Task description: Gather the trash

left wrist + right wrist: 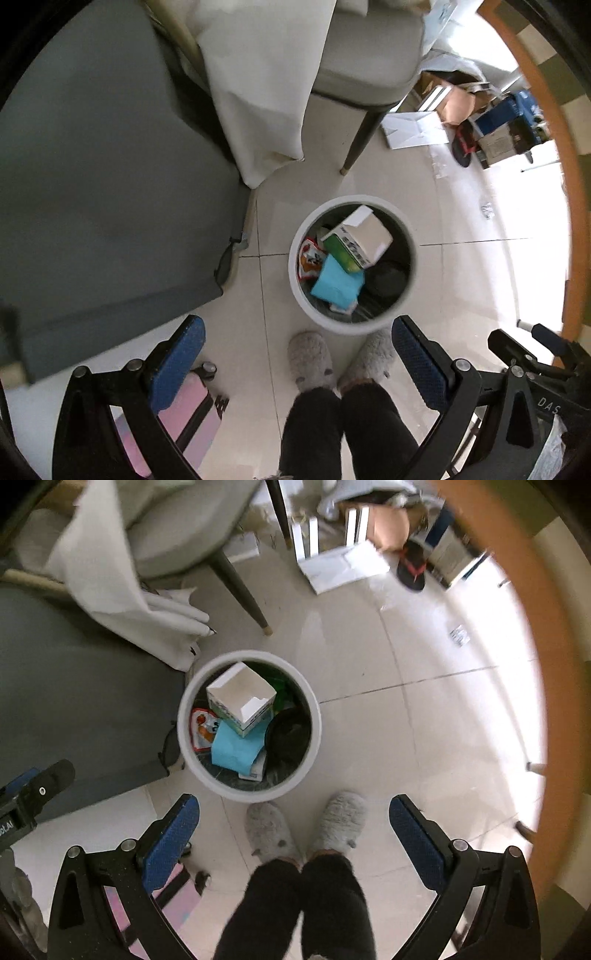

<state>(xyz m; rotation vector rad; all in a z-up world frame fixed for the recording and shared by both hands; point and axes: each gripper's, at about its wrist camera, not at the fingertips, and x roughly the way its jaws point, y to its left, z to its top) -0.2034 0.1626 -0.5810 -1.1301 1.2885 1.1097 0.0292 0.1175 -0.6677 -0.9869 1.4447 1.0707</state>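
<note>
A white round trash bin (314,314) stands on the tiled floor; it also shows in the right wrist view (188,753). Inside lie a white and green carton (364,236) (240,698), a blue paper (338,282) (236,749), a red snack wrapper (310,258) (201,729) and a black round item (386,280) (288,734). My left gripper (295,354) is open and empty, high above the floor in front of the bin. My right gripper (293,830) is open and empty, also above the floor near the bin.
The person's grey slippers (310,362) (341,819) stand just in front of the bin. A grey cushioned seat (103,184) is at the left, a chair (365,62) with a dark leg behind, boxes and papers (417,129) at the back right, a pink suitcase (188,421) at lower left.
</note>
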